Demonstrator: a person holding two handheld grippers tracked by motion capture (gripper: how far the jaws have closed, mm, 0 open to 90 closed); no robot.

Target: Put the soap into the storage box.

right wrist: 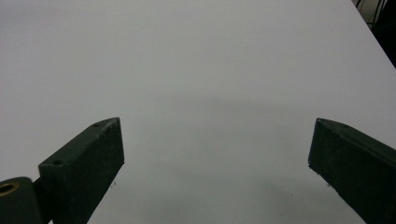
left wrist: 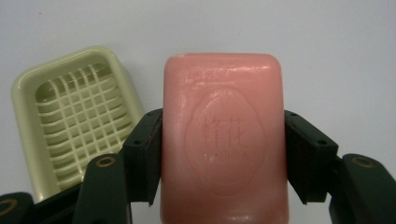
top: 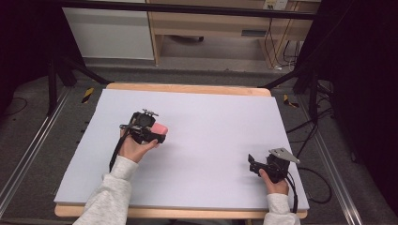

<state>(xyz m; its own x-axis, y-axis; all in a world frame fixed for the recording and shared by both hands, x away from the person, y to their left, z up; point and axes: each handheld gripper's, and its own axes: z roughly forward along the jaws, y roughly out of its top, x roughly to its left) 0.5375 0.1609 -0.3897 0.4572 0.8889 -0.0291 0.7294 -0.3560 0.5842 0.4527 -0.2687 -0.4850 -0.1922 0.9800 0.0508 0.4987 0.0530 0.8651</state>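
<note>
Soap [left wrist: 223, 140], a pink rounded bar with an embossed oval, sits clamped between the jaws of the left gripper [left wrist: 223, 154], which press on its two long sides about halfway along; its long axis runs straight up the left gripper view, in line with the jaws. In the high view the bar [top: 160, 128] pokes out to the right of the left gripper [top: 157, 133], at centre left of the frame over the pale board [top: 211, 117].

What the coming move likely turns on is the soap dish [left wrist: 74, 121], a pale green tray with a grid floor. In the left gripper view it lies to the left of the bar, apart from it on the board, its long axis tilted slightly off the bar's. Setting the soap down would mean carrying it leftward in that view and turning it a little to match the tray's walls.

Open board lies all around the dish. The right gripper [right wrist: 215, 158] rests at the lower right of the high view [top: 257, 165], jaws spread wide with nothing between them, well apart from the soap, so the left hand is far nearer.
</note>
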